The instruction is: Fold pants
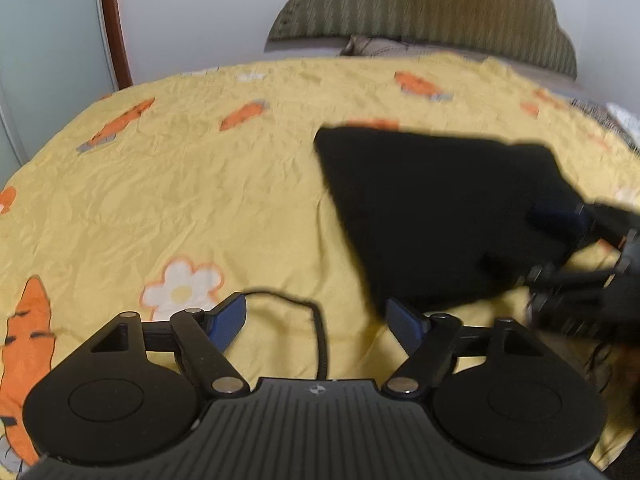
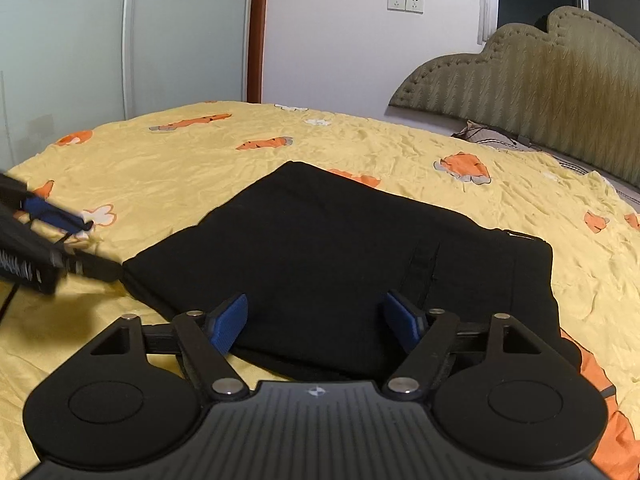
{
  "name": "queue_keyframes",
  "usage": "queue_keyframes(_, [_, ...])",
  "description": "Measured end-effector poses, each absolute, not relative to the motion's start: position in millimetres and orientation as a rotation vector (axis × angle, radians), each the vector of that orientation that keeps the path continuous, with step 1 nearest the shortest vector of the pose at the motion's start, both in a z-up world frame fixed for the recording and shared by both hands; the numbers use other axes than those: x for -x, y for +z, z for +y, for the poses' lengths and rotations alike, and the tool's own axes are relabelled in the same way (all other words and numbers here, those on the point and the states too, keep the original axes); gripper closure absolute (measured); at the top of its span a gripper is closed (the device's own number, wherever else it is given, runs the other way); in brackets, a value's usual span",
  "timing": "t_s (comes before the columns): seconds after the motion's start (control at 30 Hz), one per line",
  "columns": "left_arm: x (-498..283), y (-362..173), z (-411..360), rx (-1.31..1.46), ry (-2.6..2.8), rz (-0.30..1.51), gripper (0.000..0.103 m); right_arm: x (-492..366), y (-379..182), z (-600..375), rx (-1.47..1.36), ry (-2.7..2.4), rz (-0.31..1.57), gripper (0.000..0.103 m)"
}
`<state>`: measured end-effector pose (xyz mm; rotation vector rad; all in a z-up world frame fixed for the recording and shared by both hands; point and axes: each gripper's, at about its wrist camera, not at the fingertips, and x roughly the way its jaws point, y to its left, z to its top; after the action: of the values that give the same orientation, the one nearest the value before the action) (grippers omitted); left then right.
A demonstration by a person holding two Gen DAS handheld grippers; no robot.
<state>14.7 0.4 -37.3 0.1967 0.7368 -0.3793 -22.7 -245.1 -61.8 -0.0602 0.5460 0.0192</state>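
Note:
Black pants (image 2: pixel 340 248), folded into a compact flat block, lie on a yellow bedsheet (image 2: pixel 160 176) printed with carrots and flowers. My right gripper (image 2: pixel 316 312) is open at the block's near edge, its blue pads standing apart over the cloth without pressing on it. In the left wrist view the pants (image 1: pixel 432 208) lie to the right, and my left gripper (image 1: pixel 316 312) is open over bare sheet just left of their near corner, holding nothing. A thin black cable (image 1: pixel 316 320) loops between its fingers. Each gripper shows in the other's view: the right gripper (image 1: pixel 540 248) blurred, the left gripper (image 2: pixel 102 248) at the pants' left corner.
A padded olive headboard (image 2: pixel 540 80) and a patterned pillow (image 2: pixel 488 136) close off the far right of the bed. Frosted wardrobe doors (image 2: pixel 60 60) with flower decals stand behind the bed's left side. Bare sheet (image 1: pixel 180 184) spreads left of the pants.

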Motion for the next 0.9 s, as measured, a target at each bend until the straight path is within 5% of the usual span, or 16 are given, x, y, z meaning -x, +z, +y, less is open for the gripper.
queue_keyframes(0.9, [-23.4, -56.4, -43.2, -0.257, -0.293, 0.763, 0.031, 39.8, -57.7, -274.8, 0.037, -0.090, 0.574, 0.023])
